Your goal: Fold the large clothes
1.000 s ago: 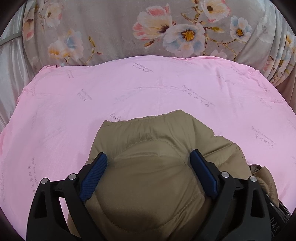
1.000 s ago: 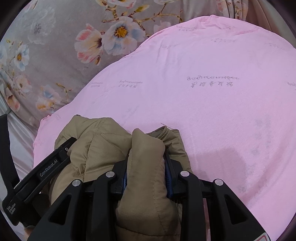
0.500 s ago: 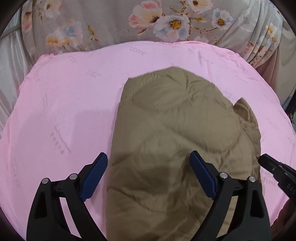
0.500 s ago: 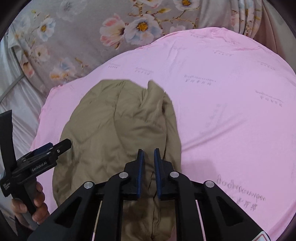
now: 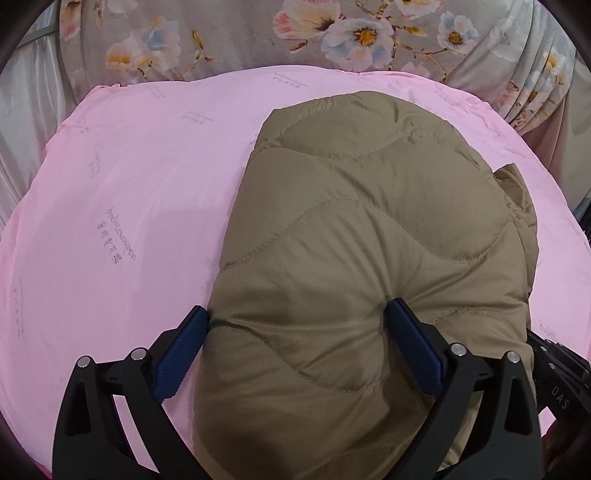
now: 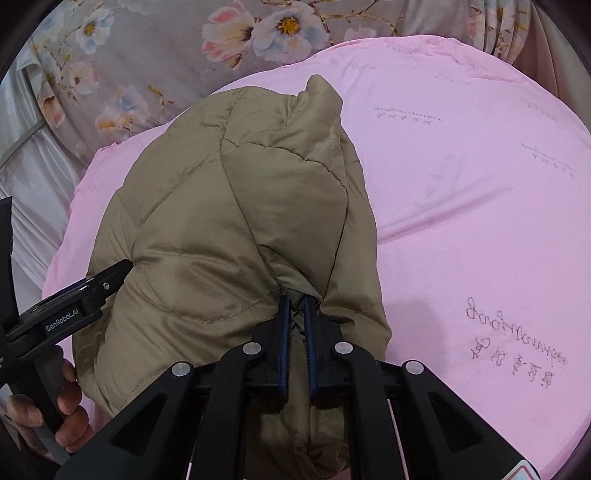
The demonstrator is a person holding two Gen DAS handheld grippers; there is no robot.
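Note:
A folded tan quilted jacket (image 5: 351, 221) lies on the pink sheet (image 5: 129, 184). My left gripper (image 5: 297, 314) straddles its thick near end. Both blue pads dent the padding, and the jaws are opening, very wide. In the right wrist view the jacket (image 6: 221, 221) bulges upward, and my right gripper (image 6: 295, 306) is shut on a thin fold of its near edge. The left gripper's body (image 6: 74, 306) shows at the jacket's left side, held by a person's hand (image 6: 62, 413). Part of the right gripper (image 5: 561, 369) shows at the lower right of the left wrist view.
A grey floral quilt (image 5: 332, 33) lies bunched along the far edge of the pink sheet (image 6: 461, 184). Pale satin fabric (image 5: 22, 110) borders the left side. Bare pink sheet stretches to the jacket's left and right.
The jacket has gone from a bundle close under both grippers to lying stretched farther out on the sheet. The right jaws have narrowed from a thick fold to a thin one.

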